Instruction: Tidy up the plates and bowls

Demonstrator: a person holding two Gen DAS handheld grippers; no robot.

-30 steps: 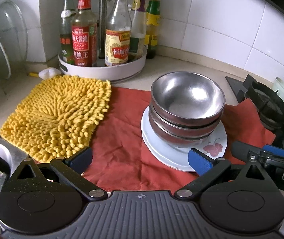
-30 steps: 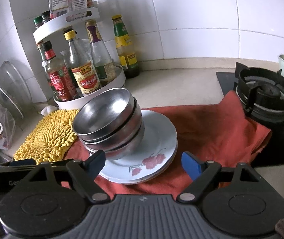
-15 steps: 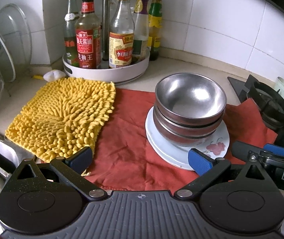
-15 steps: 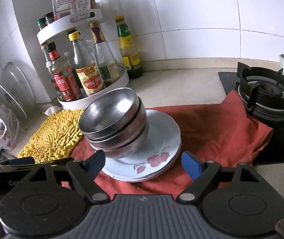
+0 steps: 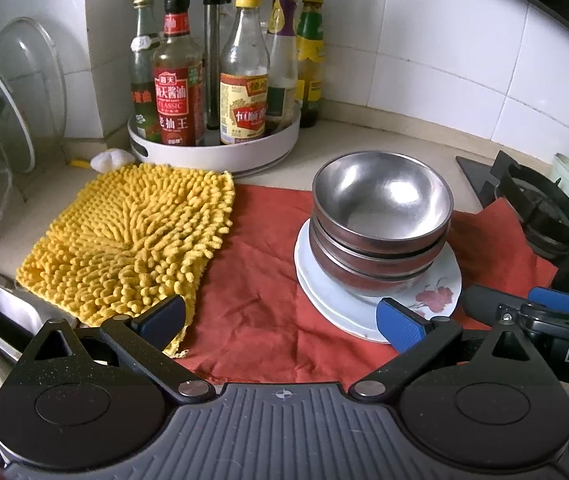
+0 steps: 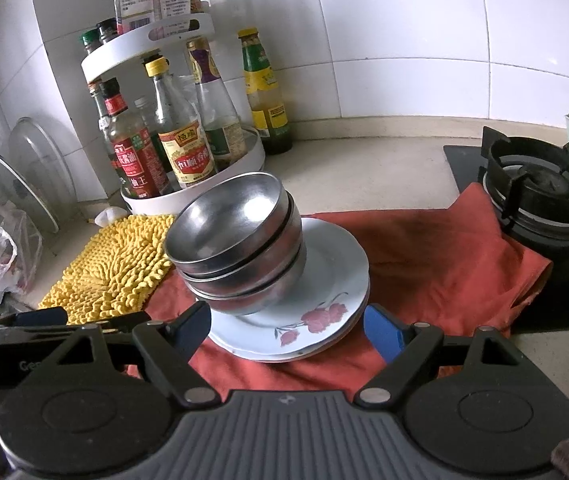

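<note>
Hovering spread and empty, the left gripper (image 5: 280,316) and right gripper (image 6: 286,326) face the nested steel bowls (image 6: 236,248), just ahead on the stacked plates (image 6: 324,280) (one compact pile, cushioned by the red cloth (image 5: 260,280)).

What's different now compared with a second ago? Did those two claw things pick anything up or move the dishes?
Nothing was picked up or let go. Both the left gripper and the right gripper stayed open and empty; only their views shifted slightly, as if both drew back a little. The stack of metal bowls still sits on the white plates, on the red cloth beside the yellow mat.
</note>
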